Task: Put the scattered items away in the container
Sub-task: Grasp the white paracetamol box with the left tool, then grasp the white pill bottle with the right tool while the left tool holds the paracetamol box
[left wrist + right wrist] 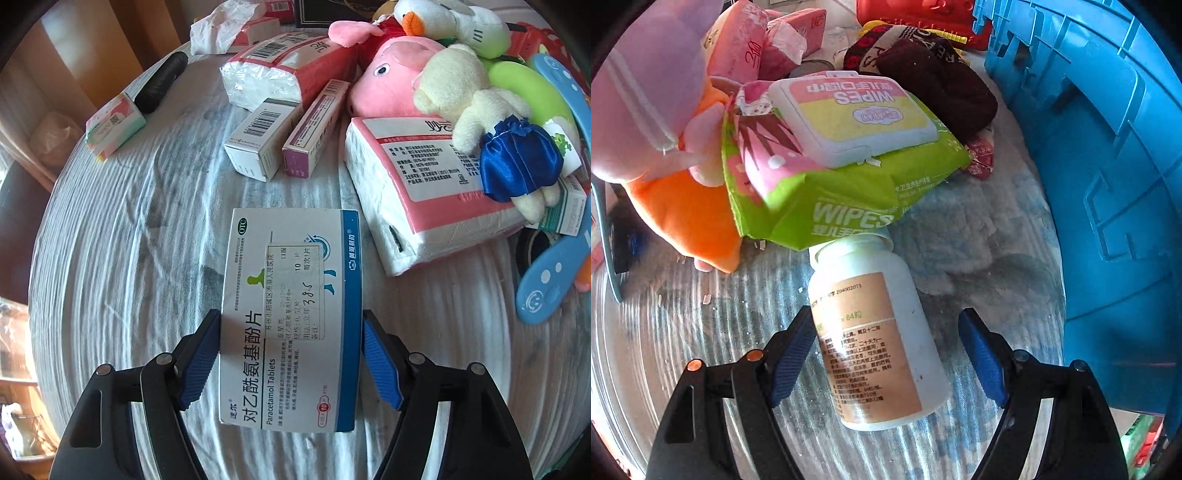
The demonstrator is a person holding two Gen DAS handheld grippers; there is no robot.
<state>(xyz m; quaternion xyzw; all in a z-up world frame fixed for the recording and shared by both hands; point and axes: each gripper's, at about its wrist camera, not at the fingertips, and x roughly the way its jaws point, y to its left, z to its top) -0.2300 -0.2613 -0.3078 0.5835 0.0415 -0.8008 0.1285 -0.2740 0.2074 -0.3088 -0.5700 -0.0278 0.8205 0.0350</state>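
Note:
In the left wrist view a white and blue paracetamol tablet box [291, 295] lies flat on the pale quilted cloth [129, 258]. My left gripper [290, 315] straddles its near half, and both blue pads rest against the box's long sides. In the right wrist view a white pill bottle [875, 332] with a tan label lies on its side, its cap tucked under a green pack of wipes [834, 155]. My right gripper [886, 312] stands open around the bottle: the left pad is at its side, the right pad is clear of it. The blue plastic crate [1108, 184] stands to the right.
Beyond the box lie two small medicine cartons [258, 140], pink tissue packs [417, 192], a pink plush [391, 74], a cream bear in a blue skirt [480, 122] and a blue hanger [554, 273]. Near the bottle sit an orange plush [683, 206] and a dark sock [942, 88].

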